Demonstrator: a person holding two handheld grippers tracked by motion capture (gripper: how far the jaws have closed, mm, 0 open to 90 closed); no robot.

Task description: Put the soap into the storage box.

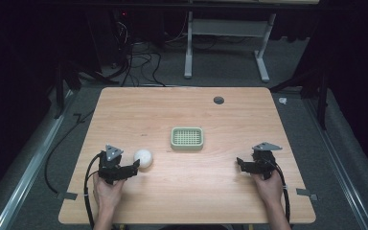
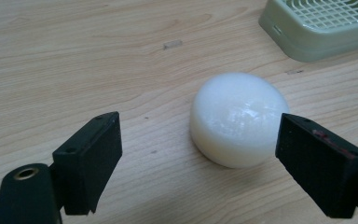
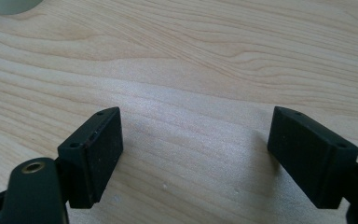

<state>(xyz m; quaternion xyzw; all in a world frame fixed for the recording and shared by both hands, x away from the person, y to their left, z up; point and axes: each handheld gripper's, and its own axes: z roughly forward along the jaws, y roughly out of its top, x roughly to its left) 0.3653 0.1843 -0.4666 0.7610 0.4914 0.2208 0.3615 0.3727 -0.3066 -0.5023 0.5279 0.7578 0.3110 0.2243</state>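
Soap bar (image 2: 238,119), white, between the spread jaws of the left gripper (image 2: 198,161); right gripper (image 3: 193,156) jaws spread over bare tabletop (image 3: 191,60). Green soap dish (image 2: 317,25) cropped by frame edge.

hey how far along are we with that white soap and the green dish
Nothing looks done yet: the white soap lies on the table, apart from the green dish. In hand: the left gripper is open, the soap near its jaws, ungripped. The right gripper is open over bare wood. Probably left: grasping and moving it to the dish.
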